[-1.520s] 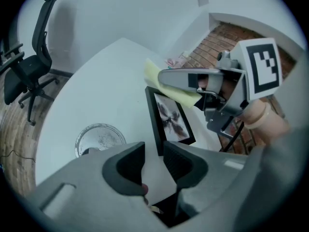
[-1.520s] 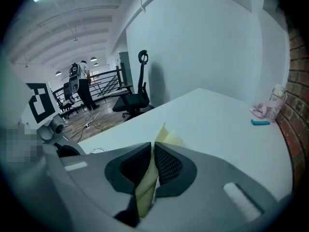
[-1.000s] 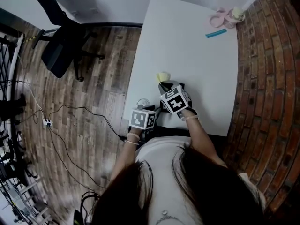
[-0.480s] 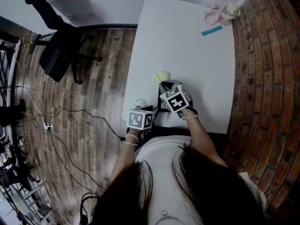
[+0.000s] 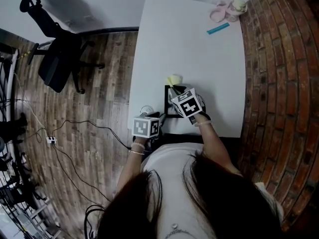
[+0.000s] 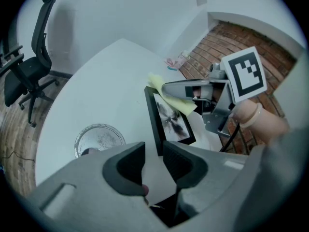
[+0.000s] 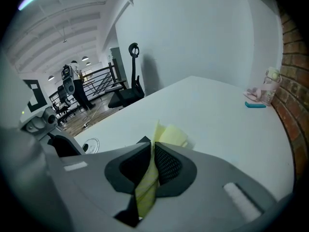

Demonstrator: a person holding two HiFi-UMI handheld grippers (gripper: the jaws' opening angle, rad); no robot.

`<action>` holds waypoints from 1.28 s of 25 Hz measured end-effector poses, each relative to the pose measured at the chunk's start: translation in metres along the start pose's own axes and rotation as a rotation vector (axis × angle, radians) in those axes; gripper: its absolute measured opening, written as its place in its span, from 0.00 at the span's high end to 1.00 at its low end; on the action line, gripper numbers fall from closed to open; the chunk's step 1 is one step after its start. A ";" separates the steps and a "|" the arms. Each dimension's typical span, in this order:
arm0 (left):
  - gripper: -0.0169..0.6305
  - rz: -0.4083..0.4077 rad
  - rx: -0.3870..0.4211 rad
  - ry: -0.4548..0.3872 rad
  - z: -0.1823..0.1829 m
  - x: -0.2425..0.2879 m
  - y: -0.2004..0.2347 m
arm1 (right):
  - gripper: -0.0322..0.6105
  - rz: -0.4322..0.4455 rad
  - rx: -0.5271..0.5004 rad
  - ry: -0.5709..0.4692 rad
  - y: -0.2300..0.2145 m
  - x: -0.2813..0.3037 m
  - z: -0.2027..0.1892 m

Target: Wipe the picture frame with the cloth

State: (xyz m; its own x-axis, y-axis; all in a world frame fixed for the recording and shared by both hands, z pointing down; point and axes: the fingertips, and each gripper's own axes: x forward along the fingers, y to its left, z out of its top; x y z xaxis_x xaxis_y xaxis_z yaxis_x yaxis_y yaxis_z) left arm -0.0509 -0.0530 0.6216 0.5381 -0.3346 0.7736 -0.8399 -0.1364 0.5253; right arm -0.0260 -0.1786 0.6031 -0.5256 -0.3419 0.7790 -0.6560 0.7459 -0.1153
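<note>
White bench (image 5: 199,59): carries all items. Black picture frame (image 6: 170,121): lies flat near the bench's near edge. Right gripper (image 7: 152,151): jaws closed on the yellow cloth (image 7: 172,135), held over the frame's far end. Left gripper (image 6: 153,153): jaws a narrow gap apart, nothing between them, positioned just short of the frame's near corner. Round metal disc (image 6: 99,139): on the bench, left of the frame.

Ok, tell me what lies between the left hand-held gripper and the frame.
Only bare table, seen in the left gripper view: nothing sits between the left hand-held gripper and the frame.
</note>
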 end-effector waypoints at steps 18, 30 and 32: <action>0.80 -0.014 0.003 0.003 0.002 0.001 -0.002 | 0.90 -0.074 0.063 -0.004 -0.030 -0.017 -0.012; 0.80 -0.010 -0.004 -0.007 0.003 0.002 -0.003 | 0.90 -0.117 0.102 -0.018 -0.048 -0.029 -0.021; 0.80 -0.008 -0.005 -0.008 0.003 0.002 -0.003 | 0.90 -0.126 0.112 -0.019 -0.051 -0.031 -0.023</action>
State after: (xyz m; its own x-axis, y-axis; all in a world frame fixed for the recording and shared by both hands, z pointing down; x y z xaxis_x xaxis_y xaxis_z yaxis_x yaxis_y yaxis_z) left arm -0.0478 -0.0562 0.6207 0.5442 -0.3406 0.7667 -0.8353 -0.1346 0.5330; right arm 0.0365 -0.1932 0.5987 -0.4446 -0.4404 0.7800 -0.7733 0.6282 -0.0862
